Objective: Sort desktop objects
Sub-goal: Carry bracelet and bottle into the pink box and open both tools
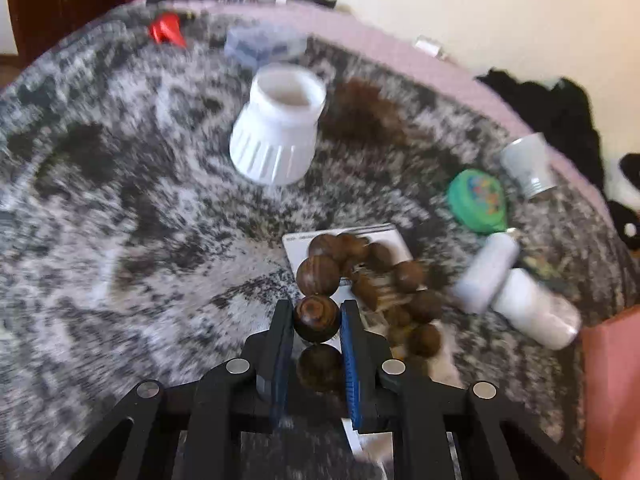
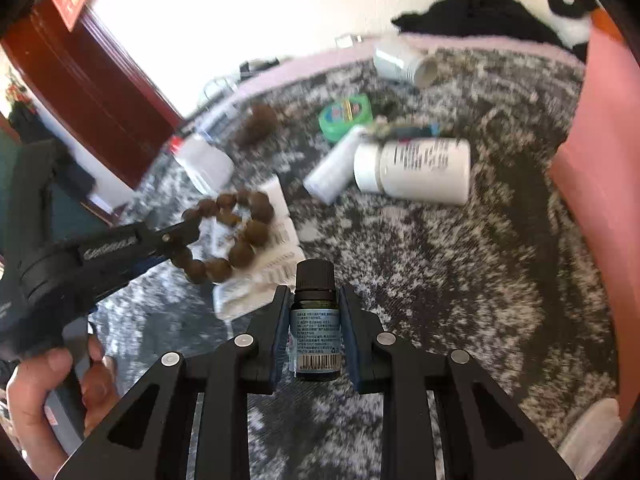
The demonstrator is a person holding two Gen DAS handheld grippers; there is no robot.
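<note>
On the grey speckled blanket (image 2: 460,280) I see a pink box (image 2: 600,168) at the right edge. Near it a big white bottle (image 2: 416,170) lies on its side, touching a small white tube (image 2: 332,170). A white cup (image 1: 278,128) stands toward the far edge. My left gripper (image 1: 316,318) pinches one brown bead of the bead bracelet (image 1: 360,280), which lies on a white paper (image 2: 276,248) in the middle. My right gripper (image 2: 314,308) squeezes a little dark bottle (image 2: 315,320), standing upright.
</note>
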